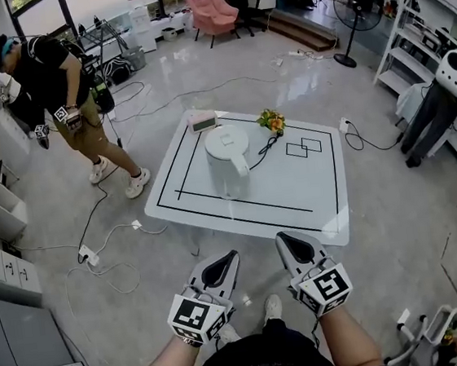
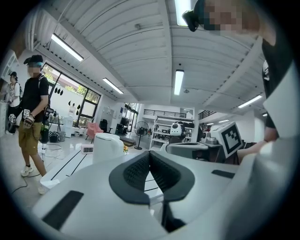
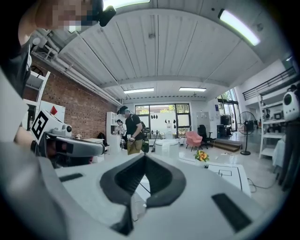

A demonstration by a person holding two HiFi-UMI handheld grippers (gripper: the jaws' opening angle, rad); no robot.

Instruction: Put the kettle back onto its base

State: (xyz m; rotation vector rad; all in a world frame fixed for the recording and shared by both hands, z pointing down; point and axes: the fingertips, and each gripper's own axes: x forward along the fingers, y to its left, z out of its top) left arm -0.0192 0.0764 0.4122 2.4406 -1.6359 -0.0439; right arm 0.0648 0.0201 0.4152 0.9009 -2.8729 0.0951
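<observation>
While my left gripper [image 1: 232, 255] and right gripper [image 1: 281, 238] both hold their jaws closed on nothing, the white kettle [image 1: 228, 160] stands upright on the low table [image 1: 312, 197], well apart from them.

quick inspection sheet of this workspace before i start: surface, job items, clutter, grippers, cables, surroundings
surface: low white table marked with black lines.
job's things: white kettle upright inside the marked frame; its base cannot be made out.
clutter: small white display box and flowers at the far edge.
grippers: left gripper and right gripper both shut, empty, short of the table's near edge.
cables: black cord on the table from the flowers toward the kettle; white cables and a power strip on the floor at left.
surroundings: another person far left, pink armchair, standing fan.
</observation>
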